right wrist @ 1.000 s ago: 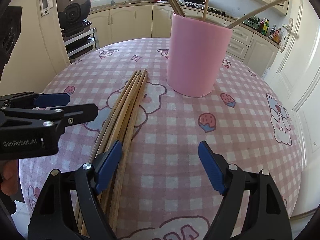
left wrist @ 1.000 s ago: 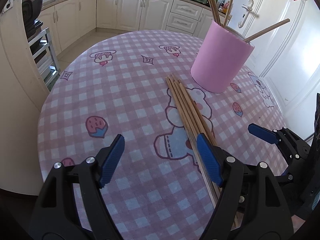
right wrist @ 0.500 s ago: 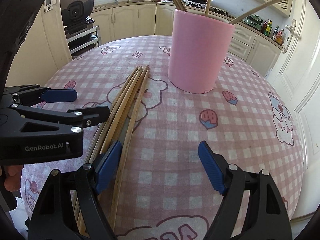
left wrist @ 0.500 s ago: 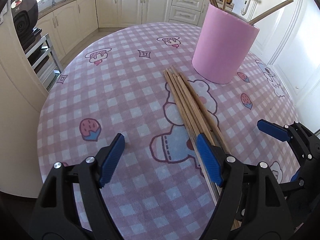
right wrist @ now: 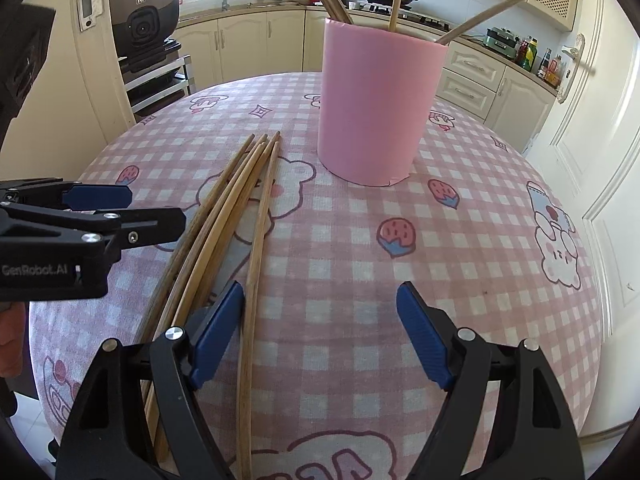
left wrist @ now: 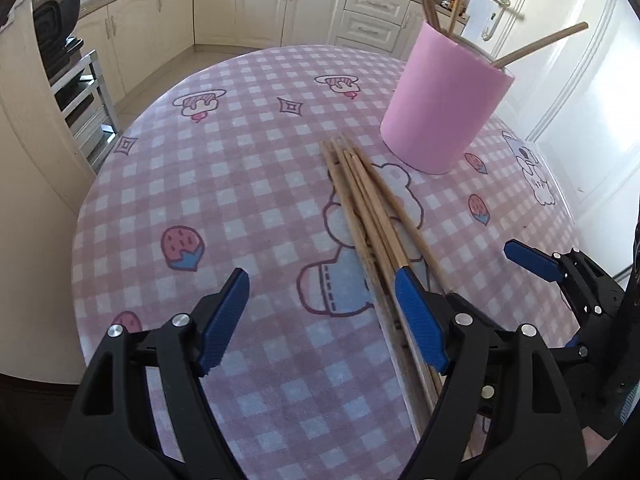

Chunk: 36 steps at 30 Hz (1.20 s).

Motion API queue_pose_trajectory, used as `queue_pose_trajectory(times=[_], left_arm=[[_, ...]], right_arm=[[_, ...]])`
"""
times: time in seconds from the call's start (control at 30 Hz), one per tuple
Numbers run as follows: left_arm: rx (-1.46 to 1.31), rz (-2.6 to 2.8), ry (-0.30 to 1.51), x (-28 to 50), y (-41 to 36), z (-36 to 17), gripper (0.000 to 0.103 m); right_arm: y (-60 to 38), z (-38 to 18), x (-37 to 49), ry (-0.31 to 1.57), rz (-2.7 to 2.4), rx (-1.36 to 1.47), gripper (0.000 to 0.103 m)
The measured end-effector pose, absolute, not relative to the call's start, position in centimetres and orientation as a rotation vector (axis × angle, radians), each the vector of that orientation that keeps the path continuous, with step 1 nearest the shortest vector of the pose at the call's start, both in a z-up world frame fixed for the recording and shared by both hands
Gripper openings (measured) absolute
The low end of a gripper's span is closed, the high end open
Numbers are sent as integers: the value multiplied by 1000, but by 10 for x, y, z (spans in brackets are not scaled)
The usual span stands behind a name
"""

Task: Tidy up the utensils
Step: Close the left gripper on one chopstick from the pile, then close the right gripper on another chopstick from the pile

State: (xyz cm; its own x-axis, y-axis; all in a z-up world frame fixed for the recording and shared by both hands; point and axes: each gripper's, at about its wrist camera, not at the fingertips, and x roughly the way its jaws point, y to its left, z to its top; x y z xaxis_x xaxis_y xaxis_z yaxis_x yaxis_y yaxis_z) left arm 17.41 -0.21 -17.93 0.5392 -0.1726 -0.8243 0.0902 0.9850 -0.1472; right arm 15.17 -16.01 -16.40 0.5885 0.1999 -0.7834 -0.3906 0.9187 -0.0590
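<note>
Several long wooden chopsticks (left wrist: 368,208) lie in a loose bundle on the pink checked tablecloth (left wrist: 240,184), tips toward a tall pink cup (left wrist: 444,108) that holds a few more sticks. My left gripper (left wrist: 322,320) hovers open over the bundle's near part, its right finger above the sticks. In the right wrist view the chopsticks (right wrist: 240,200) run under the left finger of my open right gripper (right wrist: 320,336). One stick lies just inside that finger. The pink cup (right wrist: 376,108) stands ahead. Each gripper shows in the other's view: the right gripper (left wrist: 536,260), the left gripper (right wrist: 100,216).
The round table (right wrist: 480,240) drops off close on every side. Cream kitchen cabinets (left wrist: 260,4) line the back, a black appliance on a metal rack (right wrist: 144,20) stands at the left, and a white door (left wrist: 580,80) is at the right.
Both grippers hover nearly still and stay open. The chopsticks and cup lie as before.
</note>
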Motion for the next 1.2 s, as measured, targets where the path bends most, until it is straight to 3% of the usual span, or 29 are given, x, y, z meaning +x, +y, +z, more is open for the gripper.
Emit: queue_pose_trajectory(times=[0.57, 0.67, 0.77, 0.9, 0.97, 1.03, 1.07, 1.13, 1.2], left_arm=[[61, -84, 1006, 200, -16, -191, 76], [56, -92, 1013, 214, -15, -191, 74], [49, -102, 1016, 224, -13, -189, 64], [29, -108, 1021, 233, -6, -186, 34], [19, -118, 1022, 236, -3, -186, 29], [13, -132, 1016, 237, -1, -185, 15], [9, -136, 1015, 237, 1, -186, 15], [-4, -144, 1009, 237, 3, -186, 13], [-31, -169, 1003, 237, 5, -186, 9]], right_arm=[[-151, -164, 166, 876, 352, -268, 75], [-145, -163, 177, 888, 372, -276, 68], [-136, -163, 188, 906, 399, -280, 56], [-127, -164, 204, 942, 445, -267, 39], [-124, -164, 211, 960, 464, -263, 36], [-122, -163, 218, 981, 485, -261, 30], [-122, -162, 221, 988, 489, -260, 27], [-122, -161, 226, 998, 488, -259, 8], [-124, -160, 229, 1007, 491, -241, 7]])
